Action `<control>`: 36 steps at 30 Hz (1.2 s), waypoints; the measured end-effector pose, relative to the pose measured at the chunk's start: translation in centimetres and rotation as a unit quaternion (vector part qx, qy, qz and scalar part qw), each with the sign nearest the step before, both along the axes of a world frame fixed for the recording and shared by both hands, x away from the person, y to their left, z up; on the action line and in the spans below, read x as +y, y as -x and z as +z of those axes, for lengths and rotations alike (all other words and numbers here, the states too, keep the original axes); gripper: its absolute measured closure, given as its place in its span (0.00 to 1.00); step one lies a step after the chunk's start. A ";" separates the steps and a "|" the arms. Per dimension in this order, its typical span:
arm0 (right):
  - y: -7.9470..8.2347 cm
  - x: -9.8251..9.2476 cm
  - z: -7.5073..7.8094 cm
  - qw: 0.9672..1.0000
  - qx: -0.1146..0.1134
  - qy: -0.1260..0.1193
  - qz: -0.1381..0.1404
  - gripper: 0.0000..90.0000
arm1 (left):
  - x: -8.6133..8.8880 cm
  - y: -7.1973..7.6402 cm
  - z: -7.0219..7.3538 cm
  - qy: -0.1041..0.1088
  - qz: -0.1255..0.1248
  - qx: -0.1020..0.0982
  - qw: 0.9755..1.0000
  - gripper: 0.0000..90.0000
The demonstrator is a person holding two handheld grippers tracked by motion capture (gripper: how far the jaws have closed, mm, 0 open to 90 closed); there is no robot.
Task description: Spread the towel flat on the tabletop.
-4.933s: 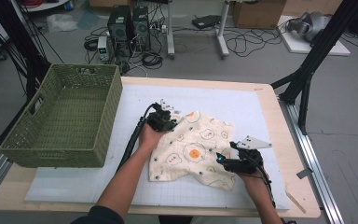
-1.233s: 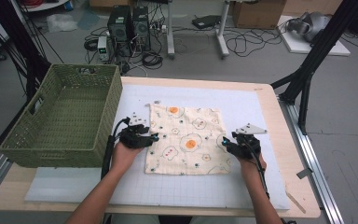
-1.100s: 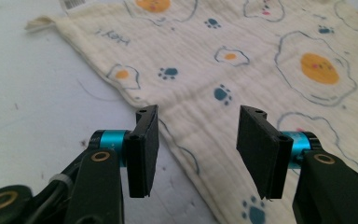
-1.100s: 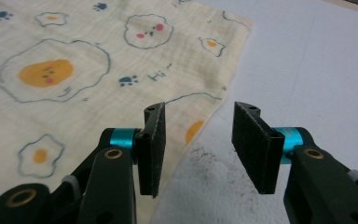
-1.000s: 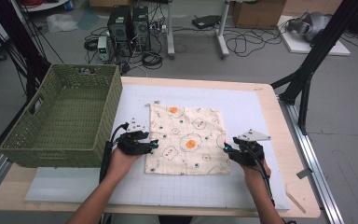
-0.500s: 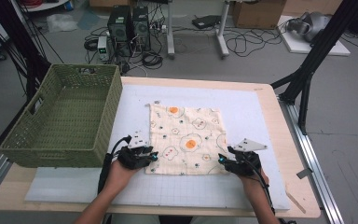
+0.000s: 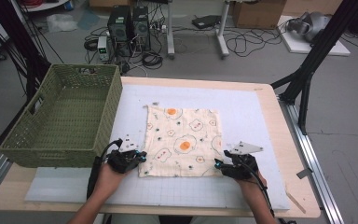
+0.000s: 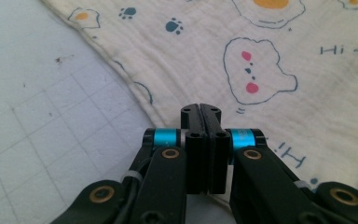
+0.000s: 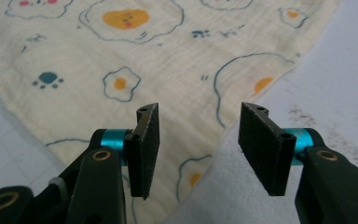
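Note:
A cream cloth (image 7: 182, 140) printed with fried eggs and paw prints lies flat on the white mat (image 7: 251, 116). My left gripper (image 7: 142, 157) is at the cloth's near left corner. In the left gripper view its jaws (image 8: 200, 108) have just been closing and now meet, tips down on the cloth's (image 8: 261, 46) edge, pinching it. My right gripper (image 7: 218, 163) is at the near right corner. Its jaws (image 9: 200, 112) have just been opening a little and stand apart, the cloth's (image 9: 121, 46) corner lying below the gap, untouched by the pads.
A green woven basket (image 7: 51, 154) stands at the table's left, close to my left hand. The wooden table edge (image 7: 303, 186) runs along the right of the mat. Computers and cables lie on the floor beyond the table.
Both hands have come toward the near edge along the cloth's sides, down to its near corners. The left jaws have closed. The cloth has stayed flat.

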State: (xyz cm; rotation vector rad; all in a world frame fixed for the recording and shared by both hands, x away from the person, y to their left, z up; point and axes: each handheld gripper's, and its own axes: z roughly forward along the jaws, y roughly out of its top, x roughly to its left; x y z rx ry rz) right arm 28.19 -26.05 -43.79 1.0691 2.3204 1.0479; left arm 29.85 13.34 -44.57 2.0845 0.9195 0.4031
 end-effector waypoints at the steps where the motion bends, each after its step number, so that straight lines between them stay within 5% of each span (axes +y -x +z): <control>1: 0.0 0.1 -0.1 1.000 0.008 0.002 0.008 0.53 | 0.1 0.0 0.0 0.003 0.003 0.001 1.000 0.91; 5: 0.2 0.3 -0.5 0.999 0.023 0.022 0.022 0.62 | 0.4 -0.2 -0.2 0.025 0.021 0.010 0.999 0.70; 8: 0.1 -0.2 -0.6 0.999 0.048 -0.002 0.018 0.72 | 0.4 -0.3 -0.4 0.031 0.024 0.010 0.999 0.61; 11: 0.2 -0.5 -0.4 0.998 0.060 -0.001 0.021 0.94 | 0.2 -0.3 -0.3 0.033 0.020 0.006 0.999 0.60; 16: 1.1 -0.7 0.2 0.997 0.056 0.039 0.027 0.95 | 0.3 -0.2 -0.2 0.041 0.019 0.005 0.999 0.61; 18: 1.3 -1.1 0.2 0.997 0.056 0.037 0.025 0.89 | 0.3 -0.2 -0.2 0.037 0.014 0.007 0.999 0.63; 19: 1.3 -1.2 0.3 0.998 0.055 0.037 0.022 0.78 | 0.2 -0.2 -0.2 0.036 0.012 0.005 0.999 0.64; 23: 1.4 -1.9 0.8 1.000 0.018 0.001 0.004 0.54 | -0.5 0.0 -0.4 0.010 -0.006 0.001 1.000 0.74; 26: 1.2 -2.0 0.9 1.000 -0.004 -0.012 -0.002 0.52 | -0.8 0.4 -0.1 -0.017 -0.020 -0.010 1.000 0.94; 30: 0.7 -2.0 0.6 1.000 -0.006 -0.003 -0.021 0.48 | -0.5 0.7 0.1 -0.032 -0.020 -0.011 0.999 0.95; 32: 0.7 -2.0 0.6 1.000 -0.011 -0.004 -0.027 0.43 | -0.1 0.8 0.2 -0.030 -0.012 -0.010 0.999 0.93; 35: 0.7 -2.4 0.7 0.999 -0.016 -0.017 -0.038 0.34 | 0.5 0.4 0.4 0.005 0.012 -0.006 1.000 0.61; 36: 0.6 -2.5 0.8 0.999 -0.017 -0.019 -0.043 0.31 | 0.7 0.3 0.5 0.025 0.010 -0.011 1.000 0.58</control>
